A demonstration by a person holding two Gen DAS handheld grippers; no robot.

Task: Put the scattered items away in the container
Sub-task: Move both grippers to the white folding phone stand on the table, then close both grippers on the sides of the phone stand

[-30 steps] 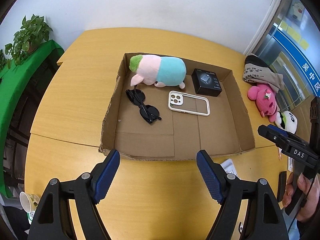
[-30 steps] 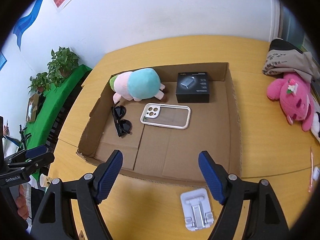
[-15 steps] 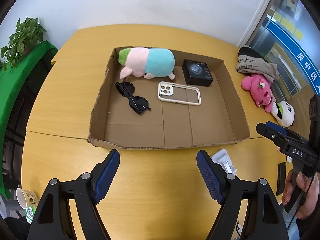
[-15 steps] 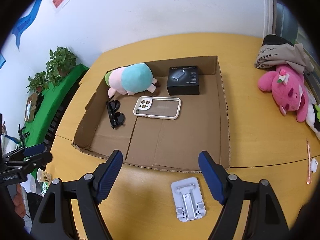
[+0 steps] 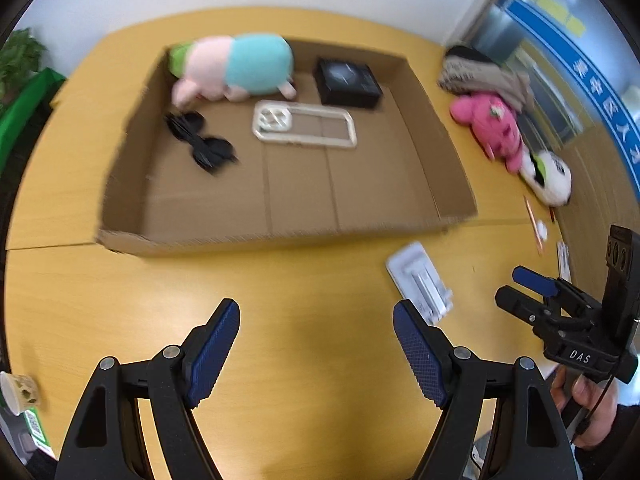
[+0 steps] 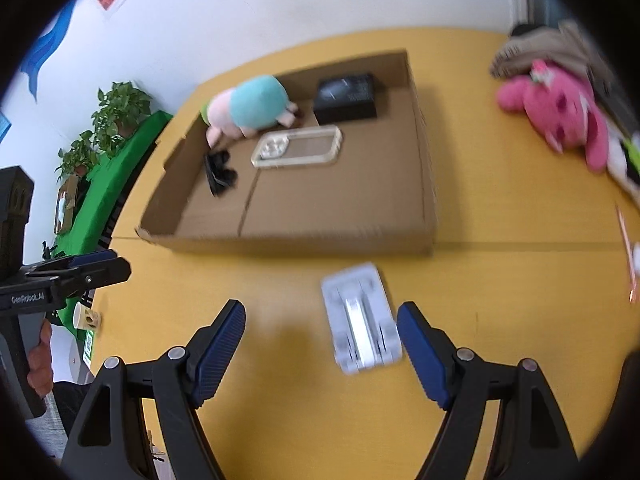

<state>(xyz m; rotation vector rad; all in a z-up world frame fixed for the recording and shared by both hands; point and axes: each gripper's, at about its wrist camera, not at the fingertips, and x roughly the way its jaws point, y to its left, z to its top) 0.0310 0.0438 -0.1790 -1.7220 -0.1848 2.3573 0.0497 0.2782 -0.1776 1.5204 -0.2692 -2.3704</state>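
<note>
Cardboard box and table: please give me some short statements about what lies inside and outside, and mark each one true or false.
1. The black sunglasses lie inside the cardboard box. True.
2. The white phone stand is inside the box. False: it lies on the table in front of the box, near the right gripper.
3. The pink plush toy is on the table outside the box. True.
4. The left gripper holds the phone case. False: its jaws are open and hold nothing; the case lies in the box.
5. The black small box stands beside the pink-and-teal plush at the far wall of the box. True.
</note>
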